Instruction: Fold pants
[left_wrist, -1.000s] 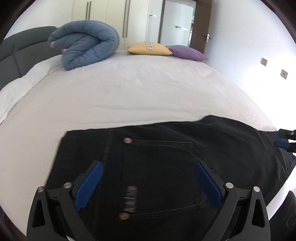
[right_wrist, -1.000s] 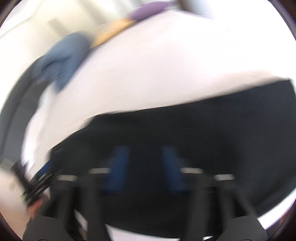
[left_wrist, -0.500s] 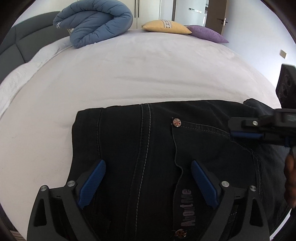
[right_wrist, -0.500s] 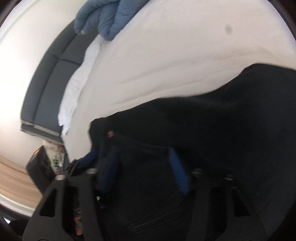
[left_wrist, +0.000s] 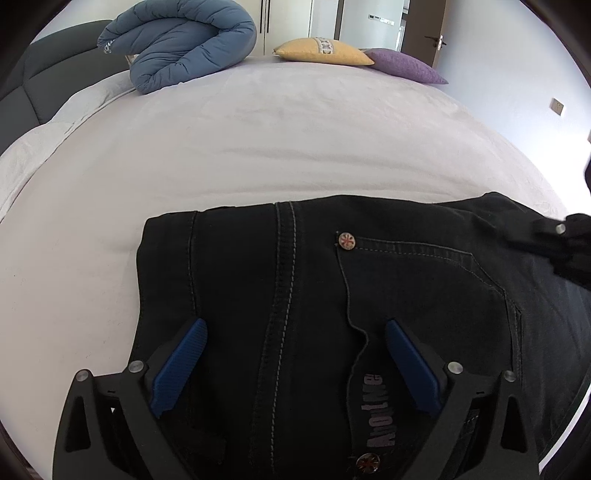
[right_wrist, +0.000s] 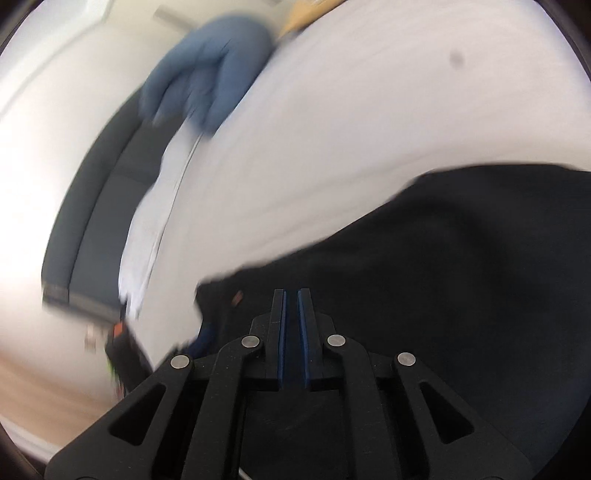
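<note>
I am closing my right claw (right_wrist: 291, 295) over the pants (left_wrist: 369, 295), apparently gripping nothing, left claw (left_wrist: 295, 332) gaping wide, risking a failed fold.

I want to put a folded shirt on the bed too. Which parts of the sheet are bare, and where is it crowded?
Bare: the wide sheet between the pants and the far pillows, and the strip left of the pants. Crowded: the far edge, with the blue duvet, yellow pillow and purple pillow; the near side, under the pants.
</note>
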